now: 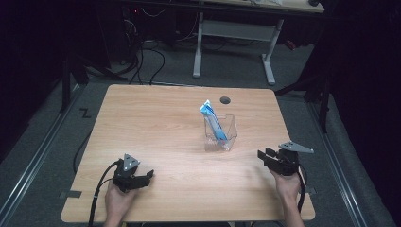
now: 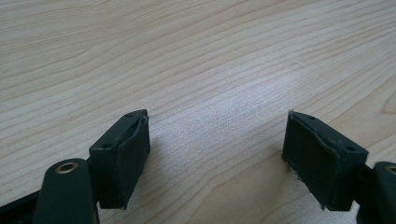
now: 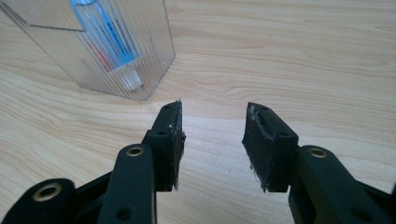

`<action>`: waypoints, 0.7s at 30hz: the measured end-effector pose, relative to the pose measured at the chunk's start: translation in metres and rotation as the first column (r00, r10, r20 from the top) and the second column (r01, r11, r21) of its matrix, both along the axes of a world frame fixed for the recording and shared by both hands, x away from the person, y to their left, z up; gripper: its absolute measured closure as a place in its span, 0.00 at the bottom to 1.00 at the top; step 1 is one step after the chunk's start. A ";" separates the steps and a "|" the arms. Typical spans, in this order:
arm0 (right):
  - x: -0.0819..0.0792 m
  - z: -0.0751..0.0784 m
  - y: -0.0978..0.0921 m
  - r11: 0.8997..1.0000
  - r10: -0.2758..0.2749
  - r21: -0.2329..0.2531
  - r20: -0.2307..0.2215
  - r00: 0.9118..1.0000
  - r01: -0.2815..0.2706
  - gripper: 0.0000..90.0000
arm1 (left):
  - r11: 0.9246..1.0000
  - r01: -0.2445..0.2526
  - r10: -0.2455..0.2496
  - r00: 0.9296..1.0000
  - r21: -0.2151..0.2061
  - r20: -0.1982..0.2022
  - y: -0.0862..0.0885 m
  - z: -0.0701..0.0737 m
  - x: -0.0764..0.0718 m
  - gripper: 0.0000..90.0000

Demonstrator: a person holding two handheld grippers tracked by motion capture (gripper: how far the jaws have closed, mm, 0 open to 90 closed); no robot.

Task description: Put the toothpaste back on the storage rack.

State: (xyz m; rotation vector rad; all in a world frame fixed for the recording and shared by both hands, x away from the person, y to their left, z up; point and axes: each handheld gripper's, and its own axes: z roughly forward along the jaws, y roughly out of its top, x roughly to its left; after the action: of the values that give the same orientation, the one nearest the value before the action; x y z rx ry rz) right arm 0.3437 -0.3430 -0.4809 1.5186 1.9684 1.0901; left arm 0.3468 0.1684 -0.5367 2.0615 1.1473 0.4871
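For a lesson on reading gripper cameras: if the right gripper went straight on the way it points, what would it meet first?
Probably bare table: the right gripper aims just past the clear box, which sits left of its line. Depth is unclear, so the left jaw might graze that box.

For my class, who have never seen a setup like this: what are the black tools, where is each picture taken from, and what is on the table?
A person holds a two-jaw gripper in each hand: left gripper, right gripper. One picture looks down from above the table. The other two come from cameras riding on each gripper, looking along its black fingers. On the table stands a clear box with a blue tube leaning inside, its cap down. Both grippers are open and hold nothing. The right gripper's camera shows the box close ahead.
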 end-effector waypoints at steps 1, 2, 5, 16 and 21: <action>0.000 -0.001 0.000 1.000 0.000 -0.004 0.000 1.000 0.000 0.63 | 1.000 0.001 -0.001 1.000 0.002 0.000 0.000 0.000 0.000 0.26; 0.000 -0.001 0.000 1.000 0.000 -0.004 0.000 1.000 0.000 0.63 | 1.000 0.001 -0.001 1.000 0.001 0.000 0.000 0.000 0.000 0.26; 0.001 -0.005 0.002 1.000 -0.001 -0.018 -0.006 1.000 0.000 0.63 | 1.000 0.000 0.000 1.000 0.000 0.000 0.000 0.000 0.000 0.26; 0.004 -0.018 0.007 0.998 -0.012 -0.066 -0.028 1.000 0.010 0.62 | 1.000 0.001 -0.001 1.000 0.001 0.000 0.000 0.000 0.000 0.26; 0.003 -0.022 0.007 0.998 -0.010 -0.070 -0.032 0.999 0.008 0.62 | 1.000 0.001 -0.001 1.000 0.002 0.000 0.000 0.000 0.000 0.26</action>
State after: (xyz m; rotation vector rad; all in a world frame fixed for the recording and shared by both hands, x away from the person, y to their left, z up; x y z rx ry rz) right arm 0.3471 -0.3359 -0.5030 1.5158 1.9976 0.9888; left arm 0.3468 0.1685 -0.5367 2.0635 1.1463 0.4871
